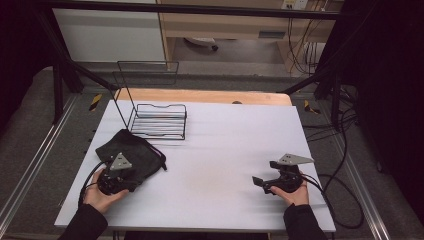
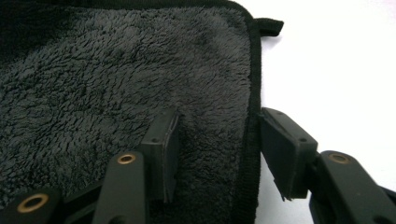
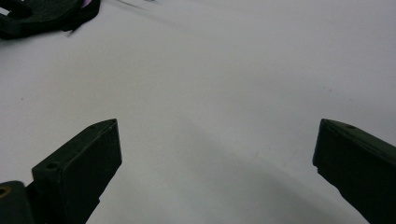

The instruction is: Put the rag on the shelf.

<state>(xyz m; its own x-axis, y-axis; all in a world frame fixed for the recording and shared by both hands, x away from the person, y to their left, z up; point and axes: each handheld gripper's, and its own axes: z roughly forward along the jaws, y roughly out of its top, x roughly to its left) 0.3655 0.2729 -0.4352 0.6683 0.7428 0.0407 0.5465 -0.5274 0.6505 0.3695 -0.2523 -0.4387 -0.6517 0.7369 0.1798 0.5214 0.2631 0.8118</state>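
Straddling the hemmed edge of the black fleece cloth [image 2: 116, 84], the left claw [image 2: 217, 144] has one jaw on the pile and one on the white counter [image 2: 336, 70], not yet clamped. The cloth lies at the counter's near left, beside the wire rack [image 1: 159, 120]. The right claw [image 3: 215, 154] stands wide open over bare counter.

This looks like a lab. A black metal frame [image 1: 60, 85] stands around the white table [image 1: 225, 150]. Behind the table, cables [image 1: 300, 50] hang by a wooden shelf [image 1: 225, 22].
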